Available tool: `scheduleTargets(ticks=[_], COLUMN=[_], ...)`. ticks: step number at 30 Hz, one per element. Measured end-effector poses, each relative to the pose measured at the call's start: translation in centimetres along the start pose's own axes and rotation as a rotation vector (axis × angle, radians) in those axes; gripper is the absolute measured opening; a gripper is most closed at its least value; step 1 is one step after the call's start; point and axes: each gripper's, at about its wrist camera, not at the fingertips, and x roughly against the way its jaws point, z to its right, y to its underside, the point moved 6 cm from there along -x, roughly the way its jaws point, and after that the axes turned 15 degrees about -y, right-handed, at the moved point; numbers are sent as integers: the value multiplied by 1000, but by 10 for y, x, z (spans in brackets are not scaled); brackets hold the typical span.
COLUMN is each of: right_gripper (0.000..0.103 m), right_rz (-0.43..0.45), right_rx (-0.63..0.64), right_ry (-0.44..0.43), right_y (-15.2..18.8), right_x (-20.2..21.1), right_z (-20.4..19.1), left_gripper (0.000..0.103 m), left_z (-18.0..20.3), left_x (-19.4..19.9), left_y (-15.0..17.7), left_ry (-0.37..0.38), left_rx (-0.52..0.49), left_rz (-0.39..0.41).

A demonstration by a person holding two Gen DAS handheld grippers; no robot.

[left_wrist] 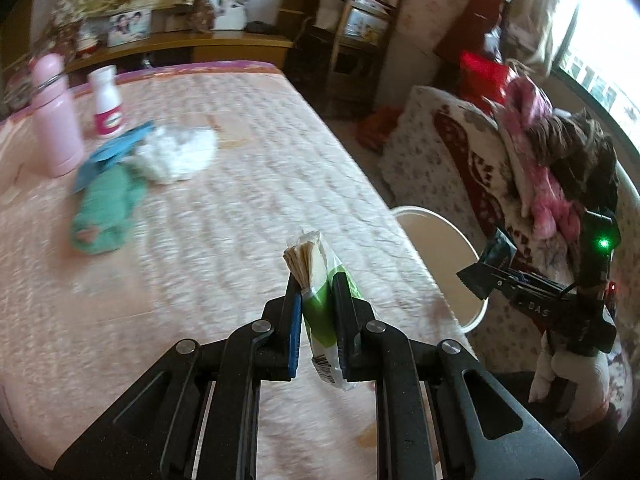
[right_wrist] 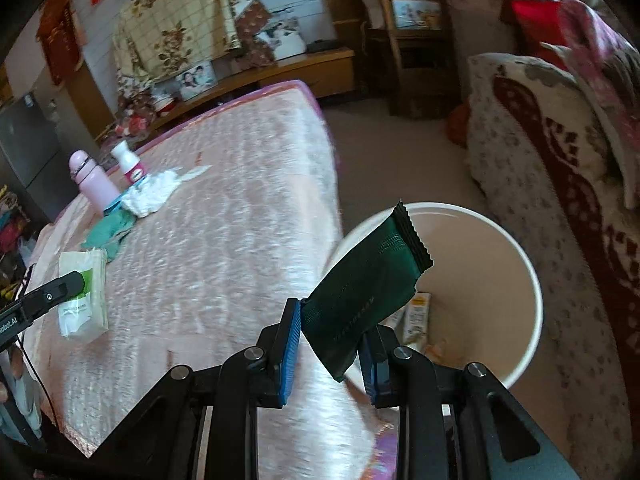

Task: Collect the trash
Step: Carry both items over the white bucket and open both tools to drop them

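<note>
Left tool point(left_wrist: 316, 292): clamped on tissue pack point(left_wrist: 320, 280), held above bed point(left_wrist: 224, 184). Right tool point(right_wrist: 332, 332): clamped on dark green wrapper point(right_wrist: 364, 296), held over bucket point(right_wrist: 532, 292) rim.

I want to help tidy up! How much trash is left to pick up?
Some trash already lies in the bin. The right gripper holds a dark green wrapper over it, the left gripper a tissue pack. The white wad and blue scrap remain.
</note>
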Motion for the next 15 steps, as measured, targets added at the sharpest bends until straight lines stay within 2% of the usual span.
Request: scheduleTargets(ticks=[15], right_gripper=[26], right_rz=[12], right_rx=[-90], right_ry=[45], right_y=[11], right_x=[22], right_z=[62], left_gripper=[12], left_z=[87], left_x=[-27], left_y=[-10], left_ry=[43], left_rx=[-99], left_rz=[-23])
